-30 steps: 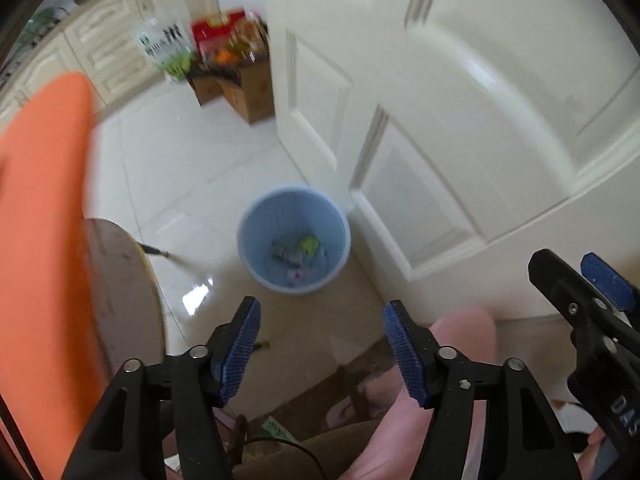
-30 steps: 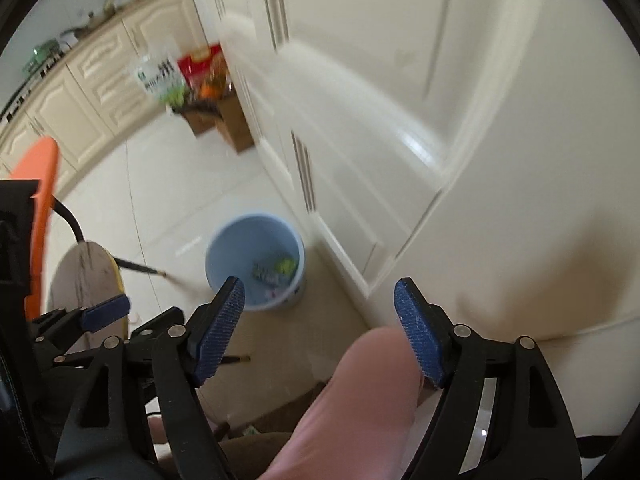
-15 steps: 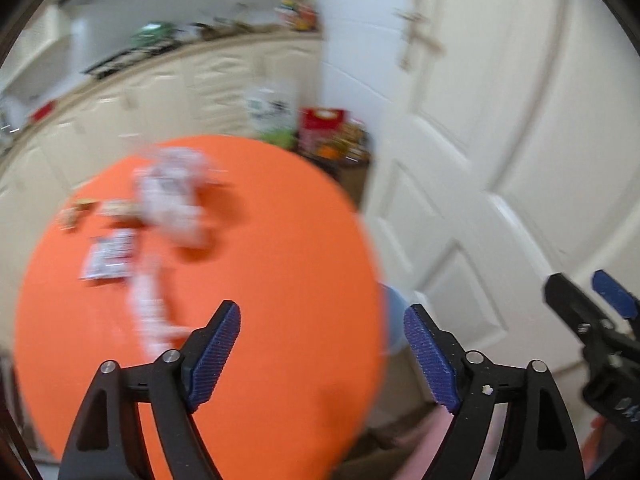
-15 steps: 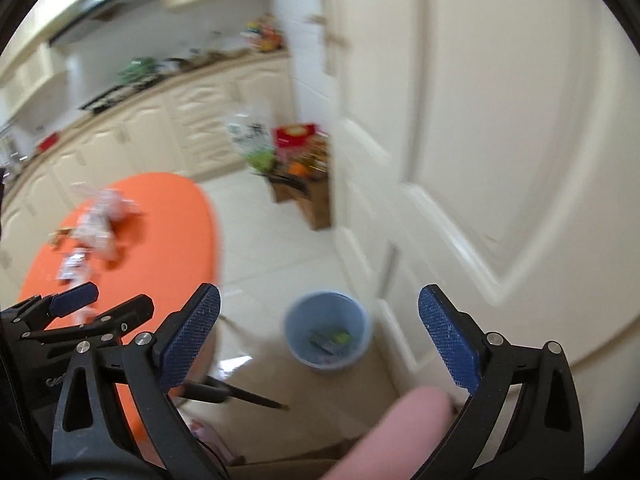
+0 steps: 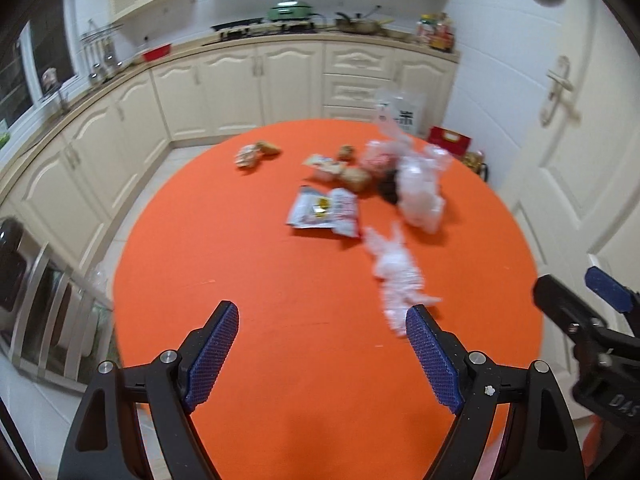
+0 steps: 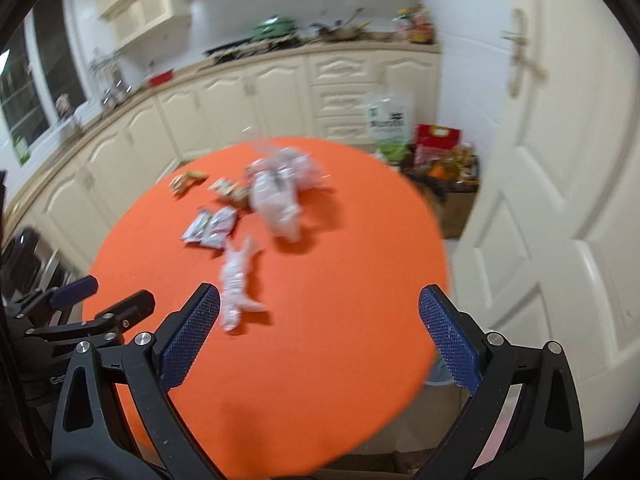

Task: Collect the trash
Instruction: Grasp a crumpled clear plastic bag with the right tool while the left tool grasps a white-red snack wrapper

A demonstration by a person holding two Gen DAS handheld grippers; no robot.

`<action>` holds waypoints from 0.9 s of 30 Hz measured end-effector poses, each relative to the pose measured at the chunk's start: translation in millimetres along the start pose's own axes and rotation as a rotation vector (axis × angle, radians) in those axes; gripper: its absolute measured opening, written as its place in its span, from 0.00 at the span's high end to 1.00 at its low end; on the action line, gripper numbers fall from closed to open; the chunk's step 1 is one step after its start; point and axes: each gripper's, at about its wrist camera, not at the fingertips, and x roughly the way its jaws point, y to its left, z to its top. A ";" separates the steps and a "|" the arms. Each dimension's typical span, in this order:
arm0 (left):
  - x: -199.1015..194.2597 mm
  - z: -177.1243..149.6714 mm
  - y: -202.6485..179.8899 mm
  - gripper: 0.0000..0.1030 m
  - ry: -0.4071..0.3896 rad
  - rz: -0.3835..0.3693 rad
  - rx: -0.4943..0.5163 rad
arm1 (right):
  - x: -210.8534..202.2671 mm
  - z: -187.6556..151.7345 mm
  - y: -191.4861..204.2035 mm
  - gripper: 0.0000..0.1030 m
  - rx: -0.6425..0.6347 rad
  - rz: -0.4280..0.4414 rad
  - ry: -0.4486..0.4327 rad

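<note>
Both sets of fingers stand wide and empty — the left gripper (image 5: 322,350) and right gripper (image 6: 320,330) have just been opening. Much remains: wrappers and bags litter the orange table (image 5: 280,360). The nearest crumpled plastic bag (image 5: 394,274) lies just ahead — by the left gripper's right finger.

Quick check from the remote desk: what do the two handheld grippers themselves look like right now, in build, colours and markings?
Both match: the left gripper and the right gripper each have two black angular plastic fingers with triangular cut-outs and silver screw heads, tipped with dark blue cross-hatched pads. White lettering marks the right gripper's body in the left wrist view. No cables or sleeves are visible.
</note>
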 end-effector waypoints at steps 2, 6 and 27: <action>1.1 -1.5 10.6 0.20 0.009 -0.001 -0.011 | 12.6 1.4 12.7 0.03 -0.024 0.013 0.019; 9.4 -0.8 22.1 0.20 0.030 0.037 -0.027 | 46.0 6.7 29.1 0.03 -0.036 0.039 0.082; 114.8 66.8 44.4 0.20 0.138 -0.030 -0.063 | 141.0 11.8 36.6 0.81 -0.042 0.008 0.288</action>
